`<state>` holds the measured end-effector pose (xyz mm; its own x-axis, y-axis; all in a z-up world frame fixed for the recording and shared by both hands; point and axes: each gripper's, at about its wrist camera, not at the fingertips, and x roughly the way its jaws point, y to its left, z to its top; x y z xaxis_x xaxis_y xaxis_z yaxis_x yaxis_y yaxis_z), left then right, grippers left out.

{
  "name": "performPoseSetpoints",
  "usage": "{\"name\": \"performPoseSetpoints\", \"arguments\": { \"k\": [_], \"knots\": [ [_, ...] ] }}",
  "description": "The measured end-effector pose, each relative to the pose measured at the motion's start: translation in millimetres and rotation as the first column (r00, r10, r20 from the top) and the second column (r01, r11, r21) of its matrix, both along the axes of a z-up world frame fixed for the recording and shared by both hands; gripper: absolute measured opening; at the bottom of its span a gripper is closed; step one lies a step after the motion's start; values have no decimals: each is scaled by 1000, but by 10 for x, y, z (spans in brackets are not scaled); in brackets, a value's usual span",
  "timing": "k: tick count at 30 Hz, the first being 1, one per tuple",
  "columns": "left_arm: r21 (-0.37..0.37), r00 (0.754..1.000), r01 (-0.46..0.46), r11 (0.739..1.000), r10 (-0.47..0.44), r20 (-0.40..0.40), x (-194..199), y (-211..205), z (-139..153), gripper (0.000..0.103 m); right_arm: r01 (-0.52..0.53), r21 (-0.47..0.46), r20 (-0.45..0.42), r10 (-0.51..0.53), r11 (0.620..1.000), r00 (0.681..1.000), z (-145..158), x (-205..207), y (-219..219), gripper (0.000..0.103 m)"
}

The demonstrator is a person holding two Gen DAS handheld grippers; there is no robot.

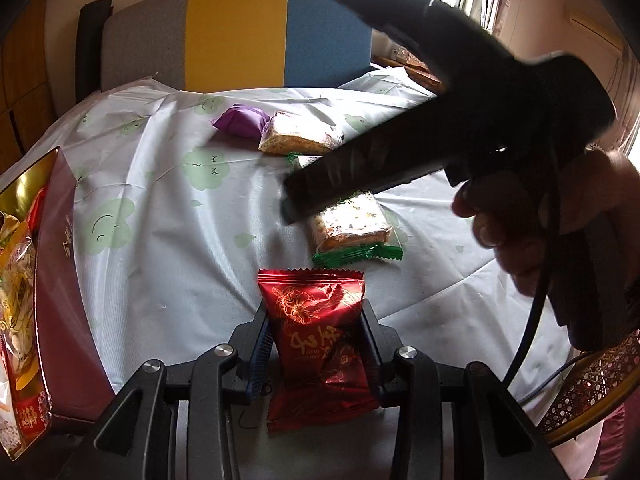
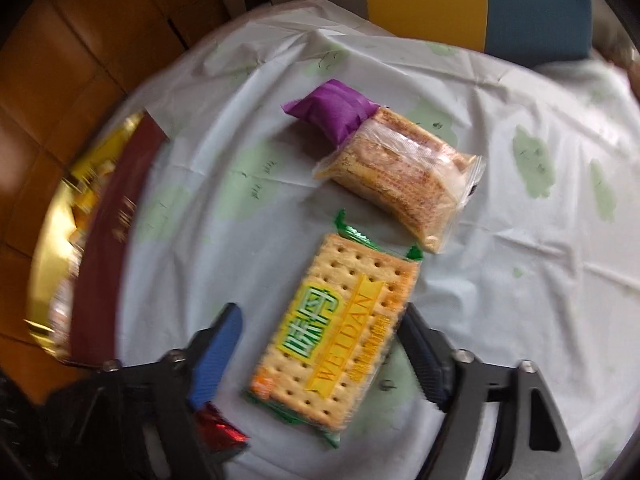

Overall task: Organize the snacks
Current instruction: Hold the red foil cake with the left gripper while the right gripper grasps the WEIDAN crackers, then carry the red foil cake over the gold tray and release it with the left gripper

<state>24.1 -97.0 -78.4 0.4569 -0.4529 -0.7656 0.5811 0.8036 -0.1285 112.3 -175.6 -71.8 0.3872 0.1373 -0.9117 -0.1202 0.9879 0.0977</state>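
Note:
My left gripper (image 1: pixel 314 316) is shut on a red foil snack packet (image 1: pixel 318 344) and holds it above the table. My right gripper (image 2: pixel 320 320) is open, its blue-padded fingers (image 2: pixel 218 354) on either side of a green cracker pack (image 2: pixel 332 332) that lies flat on the cloth. In the left wrist view the right gripper (image 1: pixel 296 204) hovers over that cracker pack (image 1: pixel 352 228). A clear-wrapped cake pack (image 2: pixel 400 184) and a purple packet (image 2: pixel 332 112) lie beyond it; the cake pack (image 1: pixel 296 136) and purple packet (image 1: pixel 240 120) also show in the left view.
A red and gold gift box (image 1: pixel 44 280) with snacks inside stands at the table's left edge; the box (image 2: pixel 100 216) also shows in the right view. The table has a white cloth (image 1: pixel 168 208) with green prints. A grey, yellow and blue chair back (image 1: pixel 236 32) stands behind.

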Motion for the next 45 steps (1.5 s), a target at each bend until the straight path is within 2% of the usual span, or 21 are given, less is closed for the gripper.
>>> {"name": "performPoseSetpoints", "arguments": {
  "k": [2,5,10,16,21,24,29,32,34,36,38,39,40,43,45],
  "knots": [
    [-1,1000,1,1000,-1,0,3,1,-1,40,-4,-12,-4,4,1000,1000,10,-7,-11,58],
    [-4,1000,0,1000,0,-1,4,7,-6,40,-45,-38,-18,45,998,999,1,-4,13,59],
    [-3,1000,-5,1000,5,2,4,-7,-11,40,-61,-27,-21,60,998,998,-17,-10,6,60],
    [21,1000,0,1000,0,16,-8,-44,-8,40,-81,-64,-2,81,995,997,-30,-59,46,60],
    [56,1000,9,998,-10,7,12,-66,34,39,-77,-58,6,77,995,997,-42,-65,53,59],
    [30,1000,-4,1000,4,-24,27,39,116,39,-80,-55,11,81,995,997,-44,-60,43,59],
    [-32,999,-38,999,39,13,-39,362,471,39,-82,-61,25,84,995,996,-25,-75,28,59],
    [-101,994,-102,990,105,30,-34,683,721,39,-86,-72,34,88,994,996,-16,-90,37,59],
    [-139,984,-176,975,179,13,8,941,841,39,-87,-76,39,90,993,995,-17,-102,42,59],
    [-166,959,-282,945,281,-30,124,1241,912,39,-87,-78,41,90,993,995,-18,-110,46,59],
    [-180,920,-392,902,385,-71,243,1569,935,39,-88,-82,43,92,993,995,-19,-117,53,59],
    [-176,892,-452,874,443,-91,307,1749,923,39,-89,-83,45,93,993,995,-17,-120,54,59],
    [-168,853,-522,836,508,-120,381,1947,893,39,-89,-85,46,93,992,995,-15,-122,55,59],
    [-145,756,-650,746,615,-224,525,2427,753,39,-91,-90,47,96,992,994,-11,-121,55,59],
    [-110,704,-703,703,663,-255,590,2625,647,39,-93,-93,49,98,991,994,-10,-128,61,59]
  ]
}}
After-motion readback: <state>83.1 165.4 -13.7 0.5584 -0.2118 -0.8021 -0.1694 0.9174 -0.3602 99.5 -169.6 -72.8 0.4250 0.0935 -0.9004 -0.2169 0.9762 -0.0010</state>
